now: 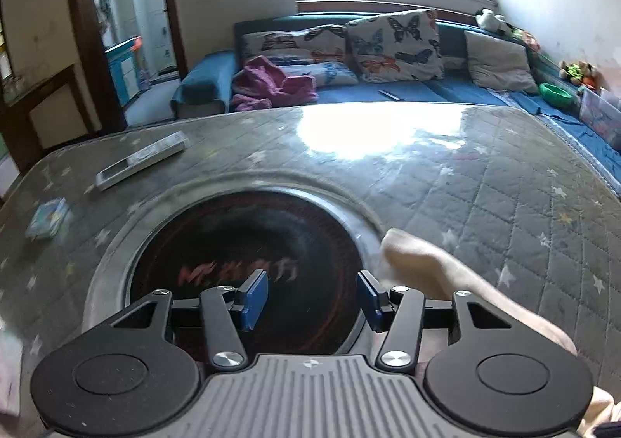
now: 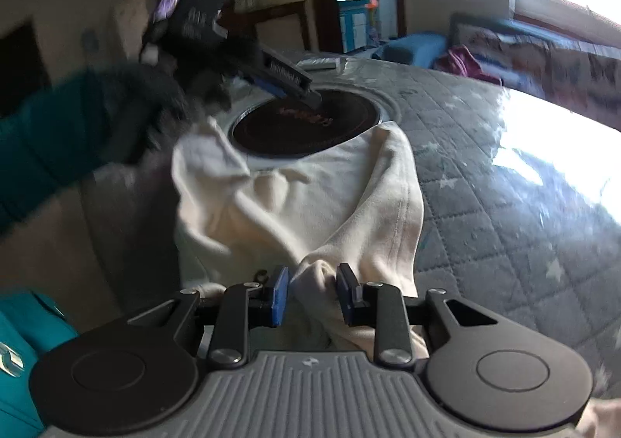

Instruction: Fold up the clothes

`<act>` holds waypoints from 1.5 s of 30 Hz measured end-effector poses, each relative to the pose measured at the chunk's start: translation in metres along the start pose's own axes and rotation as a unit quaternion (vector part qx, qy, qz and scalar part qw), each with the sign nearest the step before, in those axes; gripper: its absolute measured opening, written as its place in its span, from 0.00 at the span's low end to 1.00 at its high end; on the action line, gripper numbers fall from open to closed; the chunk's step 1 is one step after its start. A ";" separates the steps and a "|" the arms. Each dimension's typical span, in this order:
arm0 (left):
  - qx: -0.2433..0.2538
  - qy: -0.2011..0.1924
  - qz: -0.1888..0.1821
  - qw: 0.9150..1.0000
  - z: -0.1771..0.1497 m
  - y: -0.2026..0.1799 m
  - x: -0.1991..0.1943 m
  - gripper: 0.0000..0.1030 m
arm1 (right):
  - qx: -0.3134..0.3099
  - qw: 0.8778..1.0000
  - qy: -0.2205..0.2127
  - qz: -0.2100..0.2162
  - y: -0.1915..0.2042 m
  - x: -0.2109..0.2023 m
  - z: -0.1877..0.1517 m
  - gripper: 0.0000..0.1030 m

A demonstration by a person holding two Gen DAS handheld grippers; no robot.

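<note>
A cream garment (image 2: 310, 201) lies bunched on the grey quilted table (image 2: 485, 205), its far edge at the rim of a round black hotplate (image 2: 306, 123). My right gripper (image 2: 312, 294) is shut on a bunched fold of the garment at its near end. My left gripper (image 1: 312, 298) is open and empty above the hotplate (image 1: 244, 244); a fold of the cream garment (image 1: 423, 263) shows just right of its right finger. In the right wrist view the left gripper (image 2: 295, 85) hovers over the hotplate's far side, held by a dark-gloved hand.
A white remote (image 1: 141, 160) and a small blue packet (image 1: 48, 219) lie on the table's left part. Behind the table stands a blue sofa (image 1: 388, 92) with butterfly cushions and a pink garment (image 1: 271, 83). A doorway is at the far left.
</note>
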State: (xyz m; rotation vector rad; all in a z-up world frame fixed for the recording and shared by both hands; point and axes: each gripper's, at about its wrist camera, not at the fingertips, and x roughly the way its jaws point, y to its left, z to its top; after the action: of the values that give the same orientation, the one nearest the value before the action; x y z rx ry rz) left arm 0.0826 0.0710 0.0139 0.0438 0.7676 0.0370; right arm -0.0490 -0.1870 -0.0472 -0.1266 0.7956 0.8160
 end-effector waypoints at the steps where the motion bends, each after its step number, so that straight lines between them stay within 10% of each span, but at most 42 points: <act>1: 0.003 0.001 -0.001 1.000 0.003 -0.001 0.004 0.54 | 0.017 1.000 -0.002 0.006 -0.005 -0.006 0.001 0.26; 12: 0.031 0.021 -0.027 0.999 0.017 -0.016 0.038 0.55 | 0.194 0.981 0.012 -0.010 -0.079 -0.007 0.000 0.27; 21: 0.042 0.025 -0.053 0.997 0.020 -0.018 0.051 0.62 | 0.164 0.984 0.066 0.006 -0.076 0.021 0.007 0.13; 26: 0.052 0.022 -0.053 0.997 0.021 -0.019 0.056 0.65 | 0.026 0.992 0.031 -0.122 -0.064 -0.004 0.039 0.11; 31: 0.052 0.025 -0.051 0.997 0.023 -0.019 0.064 0.66 | -0.065 0.952 -0.038 -0.298 -0.068 -0.014 0.060 0.18; 37: 0.055 0.035 -0.048 0.997 0.022 -0.022 0.076 0.66 | 0.058 0.969 0.004 -0.239 -0.103 -0.005 0.048 0.30; 45: 0.097 0.030 -0.046 0.994 0.020 -0.040 0.088 0.59 | 0.142 0.961 0.031 -0.235 -0.136 0.011 0.026 0.32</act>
State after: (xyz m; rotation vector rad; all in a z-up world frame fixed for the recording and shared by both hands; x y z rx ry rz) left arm 0.1605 0.0352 -0.0353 0.1932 0.8313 -0.1257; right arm 0.0653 -0.2644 -0.0618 -0.0805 0.8887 0.2443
